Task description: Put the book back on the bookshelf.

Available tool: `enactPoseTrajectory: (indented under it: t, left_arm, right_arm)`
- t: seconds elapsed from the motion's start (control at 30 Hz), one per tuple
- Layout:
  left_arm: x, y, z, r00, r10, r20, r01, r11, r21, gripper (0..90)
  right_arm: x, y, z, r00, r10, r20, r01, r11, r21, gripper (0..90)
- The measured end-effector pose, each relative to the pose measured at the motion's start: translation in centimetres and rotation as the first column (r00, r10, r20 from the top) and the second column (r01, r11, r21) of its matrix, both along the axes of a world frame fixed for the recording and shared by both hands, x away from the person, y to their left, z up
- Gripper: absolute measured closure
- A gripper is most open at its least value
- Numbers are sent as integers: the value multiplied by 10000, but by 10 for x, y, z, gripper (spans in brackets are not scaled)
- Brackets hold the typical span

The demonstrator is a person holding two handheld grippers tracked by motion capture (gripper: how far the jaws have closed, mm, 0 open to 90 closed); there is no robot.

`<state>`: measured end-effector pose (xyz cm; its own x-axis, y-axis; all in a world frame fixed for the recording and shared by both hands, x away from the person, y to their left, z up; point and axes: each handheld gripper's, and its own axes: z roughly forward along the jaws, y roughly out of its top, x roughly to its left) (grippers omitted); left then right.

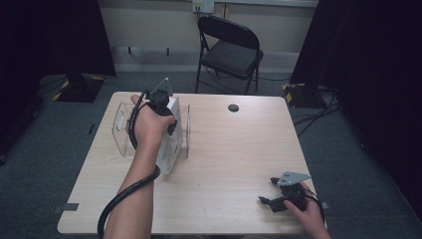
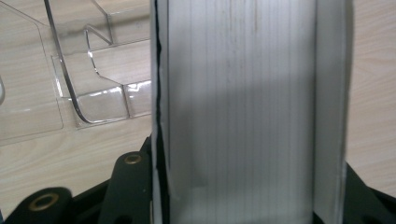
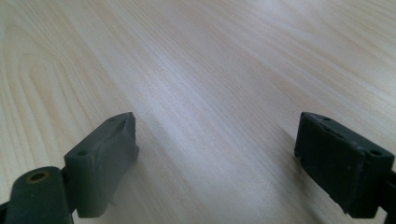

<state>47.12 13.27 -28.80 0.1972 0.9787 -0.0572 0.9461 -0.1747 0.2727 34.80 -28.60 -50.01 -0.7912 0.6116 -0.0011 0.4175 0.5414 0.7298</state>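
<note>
A thick white book (image 1: 170, 144) stands on edge on the wooden table (image 1: 234, 149), partly inside a clear acrylic holder (image 1: 122, 127) at the left. My left gripper (image 1: 160, 105) reaches down over the book's top and is shut on it. In the left gripper view the book's pale page edge (image 2: 243, 102) runs up between the two black jaws, with the clear holder (image 2: 88, 93) to its left. My right gripper (image 1: 271, 191) rests low near the table's front right corner, open. Bare wood (image 3: 210, 70) lies between its pads (image 3: 109, 158).
A round black grommet (image 1: 233, 107) sits in the table near its far edge. A black folding chair (image 1: 230, 50) stands behind the table. Black curtains hang at both sides, and cables lie on the grey floor at the right (image 1: 313, 114).
</note>
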Motion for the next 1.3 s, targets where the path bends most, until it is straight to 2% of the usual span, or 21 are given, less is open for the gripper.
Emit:
enactPoseTrajectory:
  t: [0.13,0.2,0.27,0.43,0.63,0.83,1.0,1.13,1.2,1.3]
  left_arm:
    - [2,0,-2,10000,78,46,-78,10000,-62,530]
    - [5,-1,-3,9999,-142,63,142,9999,-15,531]
    - [5,-3,-4,9999,114,41,-114,9999,-101,531]
    - [7,-1,-4,10000,35,32,-34,10000,-30,531]
    - [8,-5,-5,9997,245,27,-244,9996,-137,530]
    - [10,-7,-6,9995,305,33,-305,9995,-51,530]
    - [12,-6,-4,9984,549,159,-546,9984,-142,530]
    - [14,-6,-4,9988,461,164,-461,9989,0,530]
    - [15,-6,-6,9975,686,162,-684,9976,-95,530]
    - [16,-7,-7,9975,696,146,-693,9975,-148,530]
  right_arm:
    - [0,0,0,10000,-2,0,2,10000,2,121]
    - [0,0,0,10000,-3,-6,3,10000,4,121]
    - [0,0,0,10000,0,0,0,10000,0,121]
    - [0,0,0,10000,2,1,-2,10000,-2,121]
    - [0,0,0,10000,-5,-2,5,10000,1,121]
    - [0,0,0,10000,-1,1,1,10000,-1,121]
    - [0,0,0,10000,-3,-4,3,10000,2,121]
    - [0,0,0,10000,-14,-30,14,10000,-1,121]
    - [0,0,0,10000,-22,-40,22,10000,0,121]
    - [0,0,0,10000,-5,-1,5,10000,1,121]
